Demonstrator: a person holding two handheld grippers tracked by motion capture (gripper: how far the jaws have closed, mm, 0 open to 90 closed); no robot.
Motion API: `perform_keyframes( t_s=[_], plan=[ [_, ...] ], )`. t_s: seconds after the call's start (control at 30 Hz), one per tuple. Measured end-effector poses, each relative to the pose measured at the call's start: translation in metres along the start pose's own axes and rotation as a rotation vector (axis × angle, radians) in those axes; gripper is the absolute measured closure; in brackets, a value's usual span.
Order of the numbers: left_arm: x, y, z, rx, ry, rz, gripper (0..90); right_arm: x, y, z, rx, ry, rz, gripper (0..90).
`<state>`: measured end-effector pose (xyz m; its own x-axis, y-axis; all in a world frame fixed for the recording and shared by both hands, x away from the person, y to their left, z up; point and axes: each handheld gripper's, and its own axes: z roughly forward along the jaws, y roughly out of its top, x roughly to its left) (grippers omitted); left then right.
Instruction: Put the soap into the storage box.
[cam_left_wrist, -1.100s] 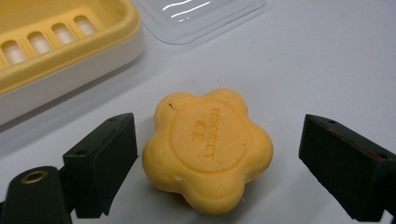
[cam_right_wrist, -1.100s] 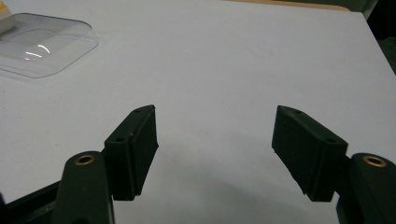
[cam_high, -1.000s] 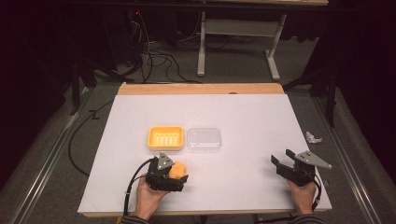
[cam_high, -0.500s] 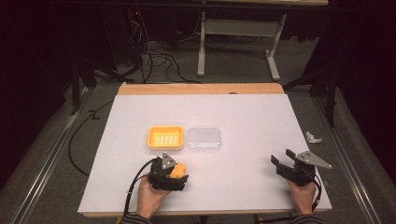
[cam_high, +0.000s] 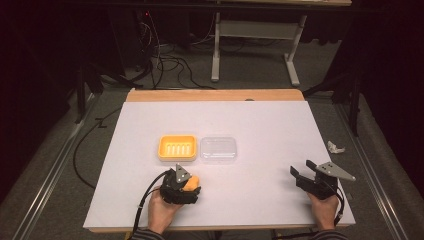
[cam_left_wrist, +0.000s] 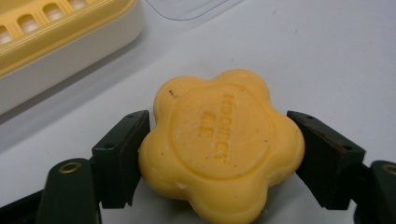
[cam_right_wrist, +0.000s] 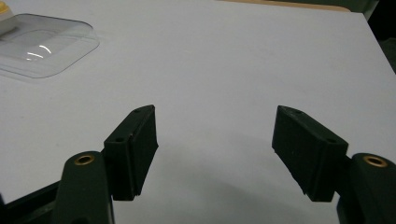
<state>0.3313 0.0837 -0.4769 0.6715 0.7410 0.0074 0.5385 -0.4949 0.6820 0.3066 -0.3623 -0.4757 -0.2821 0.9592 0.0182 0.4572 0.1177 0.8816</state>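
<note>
My left gripper: near edge of the counter, its fingers pressed on either side of the flower-shaped yellow soap; the bar sits low, and I cannot tell whether it rests on the surface or is just off it.

My right gripper: near right corner, fingers spread wide with nothing between them, bare white counter beyond.

Soap grip: the pads meet rounded lobes, not flat faces, so contact is small.

Just beyond the soap: the yellow soap dish with its slotted insert, close ahead of my left fingers.

Beside the dish: the clear lid, lying flat and touching or nearly touching the dish's right side.

Far right edge: a small crumpled white scrap.

Risk: I judge the bar could twist or squirt out if I squeeze harder or lift quickly, since soap is slick and the lobes curve away.

Second risk: carrying it forward low could knock the dish rim and shove dish and lid.
</note>
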Motion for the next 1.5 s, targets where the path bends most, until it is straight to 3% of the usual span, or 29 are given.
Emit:
perform_keyframes(
  t_s=[0.77, 1.5],
  plan=[
    [0.004, 0.000, -0.005, -0.011, 0.004, -0.011, 25.8, 0.000, 0.000, 0.000, -0.003, 0.002, 0.005, 31.3],
    [0.005, 0.008, -0.023, -0.073, 0.016, 0.000, 26.0, 0.000, 0.000, 0.000, -0.005, 0.003, 0.003, 31.2]
  ],
)
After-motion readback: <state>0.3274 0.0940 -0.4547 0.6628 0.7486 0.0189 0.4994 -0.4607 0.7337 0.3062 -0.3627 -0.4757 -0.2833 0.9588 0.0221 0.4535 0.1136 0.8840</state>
